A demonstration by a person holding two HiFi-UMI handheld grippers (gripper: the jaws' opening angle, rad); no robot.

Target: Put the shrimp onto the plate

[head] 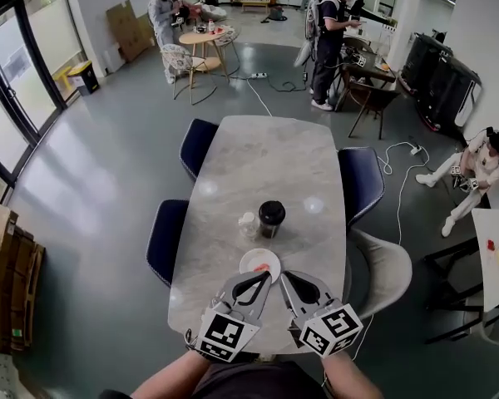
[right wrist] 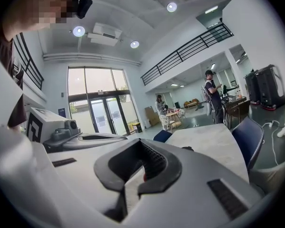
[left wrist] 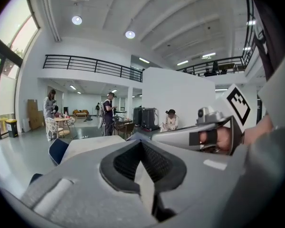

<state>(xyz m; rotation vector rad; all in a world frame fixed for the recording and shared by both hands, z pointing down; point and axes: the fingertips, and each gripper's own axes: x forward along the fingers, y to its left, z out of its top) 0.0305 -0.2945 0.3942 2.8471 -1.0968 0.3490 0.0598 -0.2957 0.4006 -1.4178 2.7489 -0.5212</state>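
In the head view a small white plate [head: 251, 258] sits near the table's front edge with a pink-orange shrimp [head: 264, 266] lying on it. My left gripper [head: 267, 276] and right gripper [head: 284, 276] are held side by side just in front of the plate, tips pointing at it. Both are shut, with nothing held between the jaws. The left gripper [left wrist: 140, 137] hides the plate in the left gripper view. In the right gripper view, a red speck shows through the frame of the right gripper [right wrist: 141, 142].
A black cup [head: 271, 218] and a small clear container [head: 248, 224] stand just beyond the plate on the pale marble table [head: 266, 160]. Blue chairs [head: 198, 144] flank the table. Several people are farther off in the hall.
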